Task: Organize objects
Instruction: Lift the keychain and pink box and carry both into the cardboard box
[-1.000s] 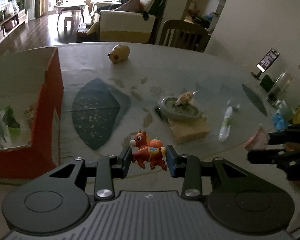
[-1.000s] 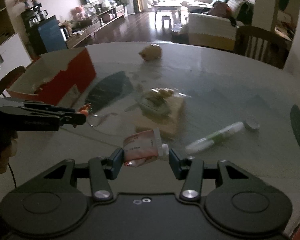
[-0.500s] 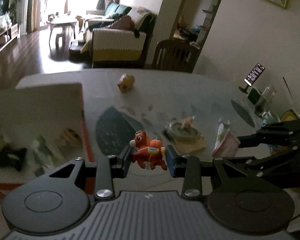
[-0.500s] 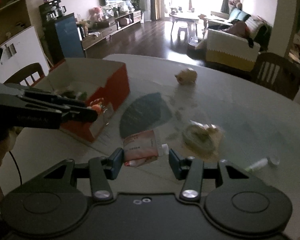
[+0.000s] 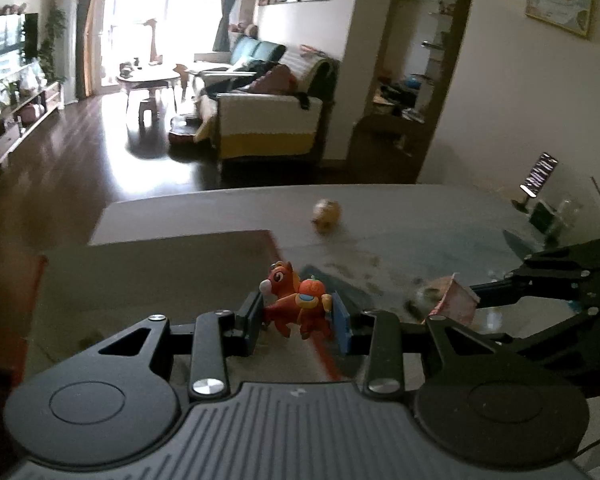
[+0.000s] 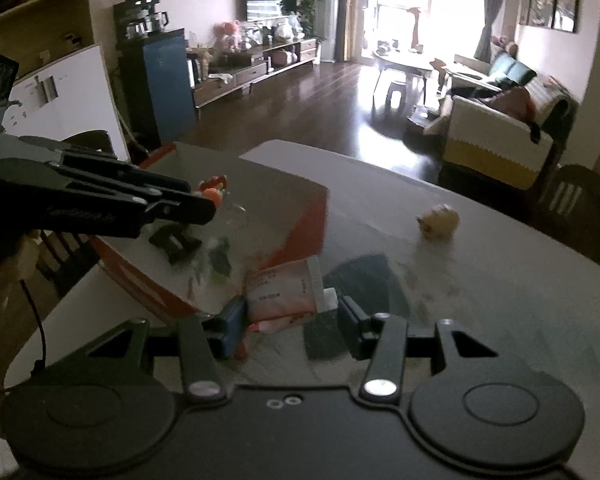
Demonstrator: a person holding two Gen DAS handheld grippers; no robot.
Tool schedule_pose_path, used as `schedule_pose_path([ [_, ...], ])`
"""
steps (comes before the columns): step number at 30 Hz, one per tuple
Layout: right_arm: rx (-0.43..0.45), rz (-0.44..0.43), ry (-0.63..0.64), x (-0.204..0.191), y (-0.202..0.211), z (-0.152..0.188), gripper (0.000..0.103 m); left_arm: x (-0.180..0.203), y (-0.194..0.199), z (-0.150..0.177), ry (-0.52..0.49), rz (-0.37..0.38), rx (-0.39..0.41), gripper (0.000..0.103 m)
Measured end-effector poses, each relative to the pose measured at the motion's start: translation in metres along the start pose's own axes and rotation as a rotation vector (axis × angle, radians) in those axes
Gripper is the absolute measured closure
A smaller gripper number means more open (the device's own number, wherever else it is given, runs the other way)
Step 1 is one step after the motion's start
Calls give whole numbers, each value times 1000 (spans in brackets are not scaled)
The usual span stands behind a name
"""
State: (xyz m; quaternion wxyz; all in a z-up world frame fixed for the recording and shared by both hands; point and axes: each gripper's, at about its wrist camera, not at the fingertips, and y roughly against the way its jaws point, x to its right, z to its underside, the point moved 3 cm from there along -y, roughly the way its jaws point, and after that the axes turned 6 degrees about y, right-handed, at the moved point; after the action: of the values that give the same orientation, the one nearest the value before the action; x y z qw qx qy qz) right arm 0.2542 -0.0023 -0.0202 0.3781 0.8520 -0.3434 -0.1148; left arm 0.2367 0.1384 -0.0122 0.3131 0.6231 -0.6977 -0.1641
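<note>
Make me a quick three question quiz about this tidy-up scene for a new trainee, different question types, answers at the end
1. True or false: the left tongs are shut on an orange toy horse.
2. What do the right tongs grip? A) a green tube B) a pink squeeze pouch C) a phone
3. Fill in: the small tan pig figure lies on the ___ beyond the red cardboard box.

Key: 1 true. 2 B. 3 table.
</note>
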Motion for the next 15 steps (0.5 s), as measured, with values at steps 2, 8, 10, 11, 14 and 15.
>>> schedule_pose_path([
  [2, -3, -12, 10, -8, -10, -10, 54, -14, 1, -4, -4, -23, 5, 68],
  [8, -17, -38, 48, -28, -41, -35, 54, -58, -5, -12, 1, -81, -3, 68],
  [10, -28, -44, 58, -34, -53, -40, 54, -71, -10, -12, 1, -101, -11, 68],
  [11, -38, -50, 63, -37, -57, -43, 54, -77, -12, -11, 1, -112, -16, 68],
  [14, -65, -44, 77, -43, -78, -49, 54, -95, -22, -8, 7, -137, -33, 68],
  [15, -71, -41, 79, -44, -84, -50, 54, -99, -25, -7, 3, -146, -37, 68],
])
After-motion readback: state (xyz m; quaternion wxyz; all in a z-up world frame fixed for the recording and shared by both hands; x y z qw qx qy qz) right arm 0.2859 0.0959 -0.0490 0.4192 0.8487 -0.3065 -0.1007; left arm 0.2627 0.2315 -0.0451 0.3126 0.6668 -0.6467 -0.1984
